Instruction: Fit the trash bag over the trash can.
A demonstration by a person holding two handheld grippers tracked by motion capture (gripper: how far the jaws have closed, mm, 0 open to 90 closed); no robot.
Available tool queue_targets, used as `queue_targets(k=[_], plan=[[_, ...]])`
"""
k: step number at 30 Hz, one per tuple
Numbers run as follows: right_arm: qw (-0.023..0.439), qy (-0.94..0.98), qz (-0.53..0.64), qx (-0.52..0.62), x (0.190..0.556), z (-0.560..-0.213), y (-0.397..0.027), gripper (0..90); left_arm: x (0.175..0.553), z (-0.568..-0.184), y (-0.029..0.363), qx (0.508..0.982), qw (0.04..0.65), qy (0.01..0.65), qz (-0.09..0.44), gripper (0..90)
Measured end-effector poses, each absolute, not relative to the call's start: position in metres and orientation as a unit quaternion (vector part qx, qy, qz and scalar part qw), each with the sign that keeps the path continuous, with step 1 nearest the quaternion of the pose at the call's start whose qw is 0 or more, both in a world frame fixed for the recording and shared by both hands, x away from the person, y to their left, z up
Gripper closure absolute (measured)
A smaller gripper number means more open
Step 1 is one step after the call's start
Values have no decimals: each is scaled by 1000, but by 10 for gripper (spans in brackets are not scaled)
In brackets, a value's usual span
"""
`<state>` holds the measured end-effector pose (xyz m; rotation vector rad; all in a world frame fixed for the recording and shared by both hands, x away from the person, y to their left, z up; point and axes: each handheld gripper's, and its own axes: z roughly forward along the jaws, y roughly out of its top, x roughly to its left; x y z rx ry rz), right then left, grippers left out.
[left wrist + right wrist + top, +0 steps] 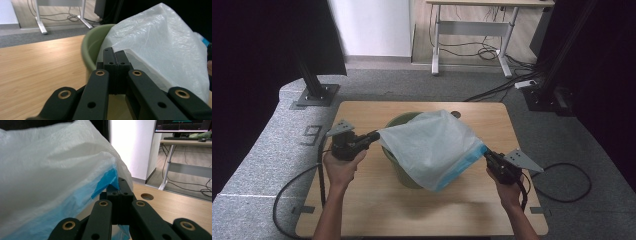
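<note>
high view shows my left tongs [374, 135] pinched tight on the left edge of the plastic bag [432, 145], and my right tongs [487, 156] pinched on its blue-trimmed right edge. the bag hangs stretched between the two, draped over the green bucket [398, 123] that stands in the middle of the table [362, 200]. in the left gripper view my jaws meet flat together with the white film caught at their tips, the bucket rim just behind. in the right gripper view the jaws are likewise pressed together, nipping the bag where the blue band folds.
</note>
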<state>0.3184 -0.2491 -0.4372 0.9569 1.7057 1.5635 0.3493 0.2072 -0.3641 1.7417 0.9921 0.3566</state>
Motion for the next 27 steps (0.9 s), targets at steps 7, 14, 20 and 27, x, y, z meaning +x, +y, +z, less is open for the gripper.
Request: queue_targets(k=[7,14,20,27], plan=[[322,636,599,365,315,-430,-259,885,356,-369,193,751,503,407,135,709],[327,629,599,373,315,-426,-267,885,348,-365,210,753,522,390,95,399],[323,629,597,379,316,-425,-270,885,329,-357,217,755,516,375,151,282],[317,639,594,372,317,-423,-263,885,316,-345,207,759,512,362,175,264]])
